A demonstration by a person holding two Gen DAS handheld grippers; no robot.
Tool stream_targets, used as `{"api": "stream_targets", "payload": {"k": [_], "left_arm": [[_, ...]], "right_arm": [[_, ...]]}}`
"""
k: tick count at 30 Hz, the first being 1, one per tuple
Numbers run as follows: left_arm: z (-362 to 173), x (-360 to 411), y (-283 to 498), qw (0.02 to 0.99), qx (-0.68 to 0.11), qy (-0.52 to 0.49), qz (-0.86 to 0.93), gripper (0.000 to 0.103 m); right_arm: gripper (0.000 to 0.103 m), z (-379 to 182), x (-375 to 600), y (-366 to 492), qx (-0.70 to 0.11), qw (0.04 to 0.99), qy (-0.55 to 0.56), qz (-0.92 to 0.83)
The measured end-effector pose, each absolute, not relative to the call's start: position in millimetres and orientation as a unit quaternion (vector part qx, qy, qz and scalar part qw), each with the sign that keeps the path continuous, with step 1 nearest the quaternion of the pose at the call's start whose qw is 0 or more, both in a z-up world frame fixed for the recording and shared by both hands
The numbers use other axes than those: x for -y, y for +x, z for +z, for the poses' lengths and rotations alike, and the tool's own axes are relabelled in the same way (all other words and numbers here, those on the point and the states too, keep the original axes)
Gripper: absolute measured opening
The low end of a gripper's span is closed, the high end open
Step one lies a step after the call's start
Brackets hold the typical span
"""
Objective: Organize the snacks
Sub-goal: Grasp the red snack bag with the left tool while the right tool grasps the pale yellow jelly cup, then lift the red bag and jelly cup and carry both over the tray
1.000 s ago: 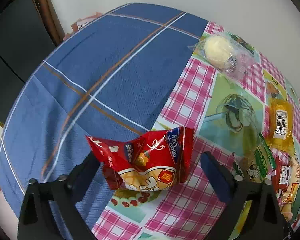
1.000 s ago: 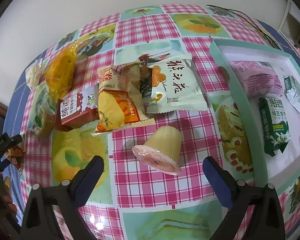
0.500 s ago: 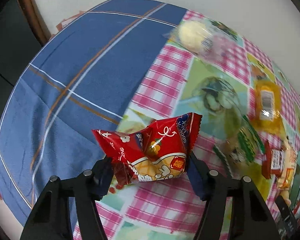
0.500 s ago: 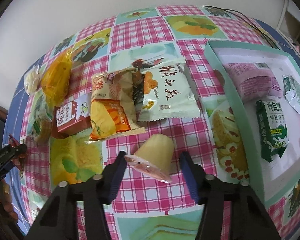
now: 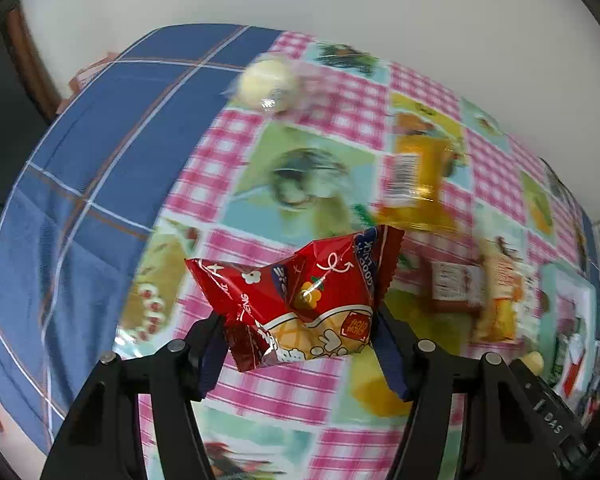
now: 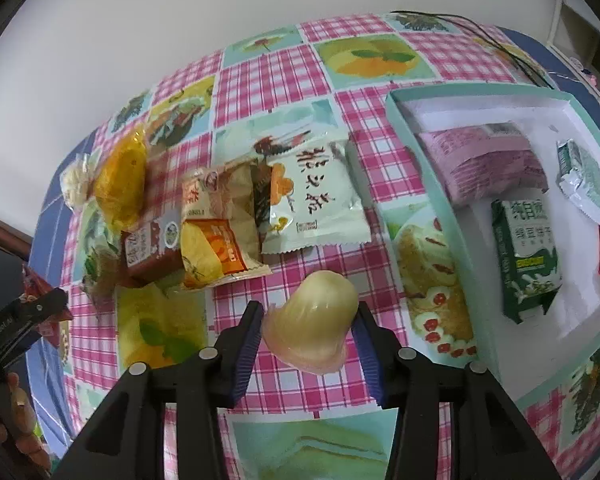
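Note:
My left gripper is shut on a crinkled red snack packet, held above the checked tablecloth. In the right wrist view my right gripper is shut on a pale yellow jelly cup, its pads pressing both sides, just off the cloth. The teal-rimmed white box lies to the right, holding a pink pack, a green biscuit pack and a silver-green packet. The left gripper shows at the far left edge.
Loose snacks lie on the cloth: a white packet, an orange-brown packet, a brown carton, an orange-yellow bag and a clear-wrapped pale cake. Blue cloth covers the left end. A hand shows bottom left.
Both grippers went from open to shut: the left on the red packet, the right on the jelly cup. The left lifted its packet and moved right over the checked cloth; the jelly cup tilted up.

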State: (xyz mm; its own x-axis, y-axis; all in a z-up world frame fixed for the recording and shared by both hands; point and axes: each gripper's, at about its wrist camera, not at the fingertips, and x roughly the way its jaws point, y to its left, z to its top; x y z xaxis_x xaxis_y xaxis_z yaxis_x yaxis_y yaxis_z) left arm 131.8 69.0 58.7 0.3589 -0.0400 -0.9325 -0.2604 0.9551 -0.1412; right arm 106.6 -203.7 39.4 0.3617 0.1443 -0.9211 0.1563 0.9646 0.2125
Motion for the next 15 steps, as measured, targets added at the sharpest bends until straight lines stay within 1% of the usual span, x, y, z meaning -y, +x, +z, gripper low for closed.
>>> {"api": "stream_targets", "payload": {"k": [1,2,8,15], "left_arm": [[61,-63,132,0.814,-0.562,-0.133,0.062,0.066],[64,-56,132,0.815,-0.562,-0.129,0.056,0.066],[75,-27,129,0.819,-0.562,-0.107,0.039,0.066],[68,-1,131,0.810,-0.577,-0.099,0.030,0.066]], "right_arm": [[0.043,41,205,106,-0.564,0.815,0.134,-0.003],[0.035,43,206,105,-0.563,0.816,0.134,-0.004],[0.034,55,216,101,-0.556,0.820,0.136,0.008],[0.034,51,222,103,-0.561,0.814,0.150,0.017]]}}
